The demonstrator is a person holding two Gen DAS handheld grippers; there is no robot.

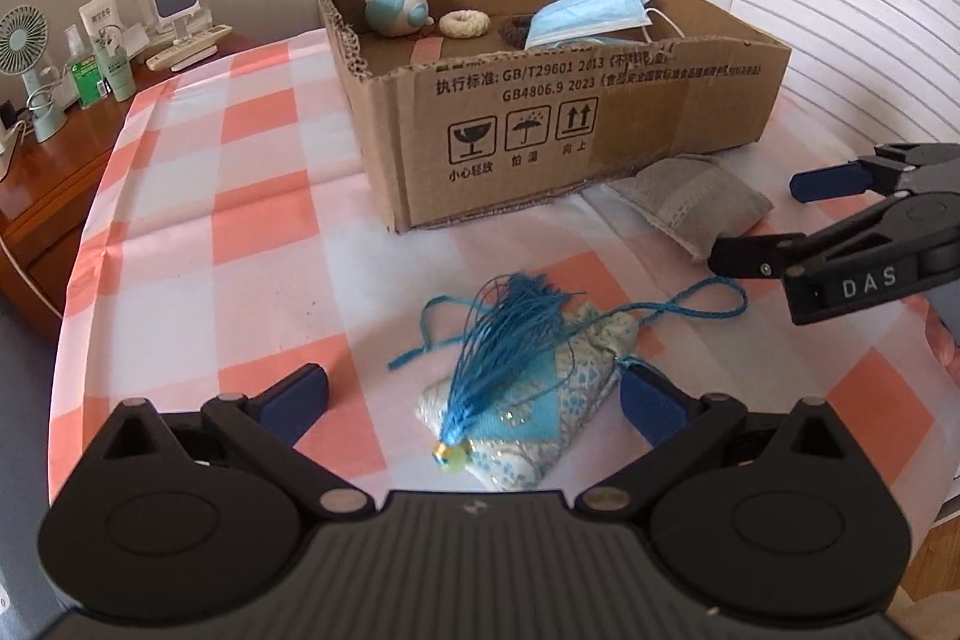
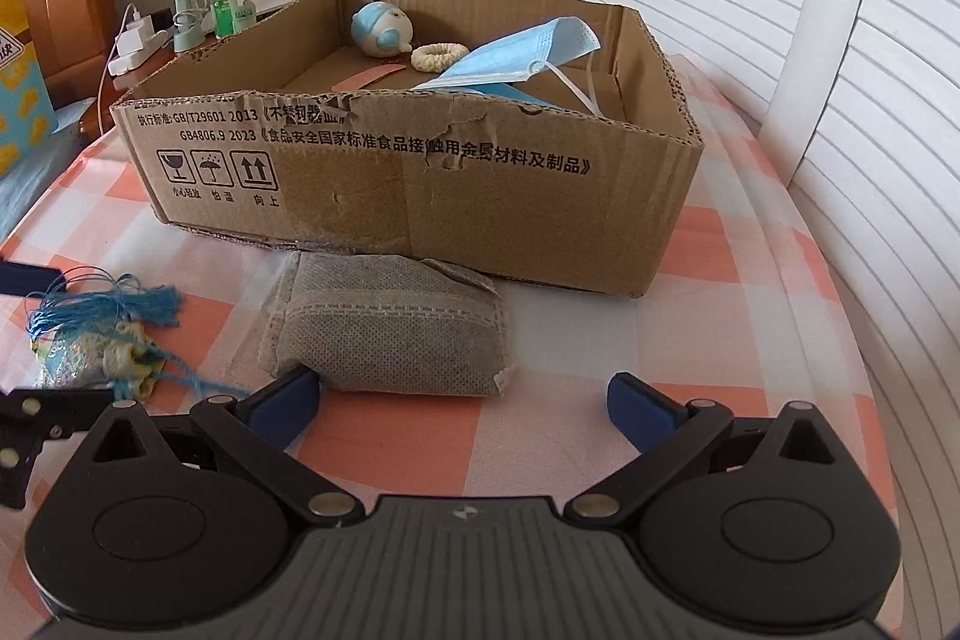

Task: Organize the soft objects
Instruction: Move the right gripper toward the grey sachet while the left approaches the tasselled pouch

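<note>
1. Checked cloth [image 1: 252, 232], pink and white, covers the whole work surface across the middle of both views.

2. Cardboard box [image 1: 540, 124], open-topped, upper centre of both views, printed face toward the cameras. Serves, by the look of it, as the collecting bin.

3. Grey fabric pouch [image 2: 390, 334], centre of the right wrist view, lying on the cloth against the box's near wall. Not yet collected.

4. Blue face mask [image 1: 591, 13], inside the box, right of centre, draped toward the far wall. Judged done.

5. Sachet with blue tassel [image 1: 528, 400], lower centre of the left wrist view, flat on the cloth, its cord trailing to the right. Not yet collected.

6. Round blue-and-beige plush toy [image 1: 396, 7], inside the box, far left corner. Judged done.

7. Cream ring-shaped scrunchie [image 1: 463, 23], inside the box, just right of the toy. Judged done.

8. Left gripper [image 1: 474, 397], bottom of its own view, jaws spread wide; the sachet lies between the pads, the right-hand pad just beside its edge, nothing held.

9. Right gripper [image 2: 462, 403], bottom of its own view, jaws spread wide and empty, left pad just beside the pouch's near edge.

Tally: three soft items boxed, two left on the cloth.
</note>
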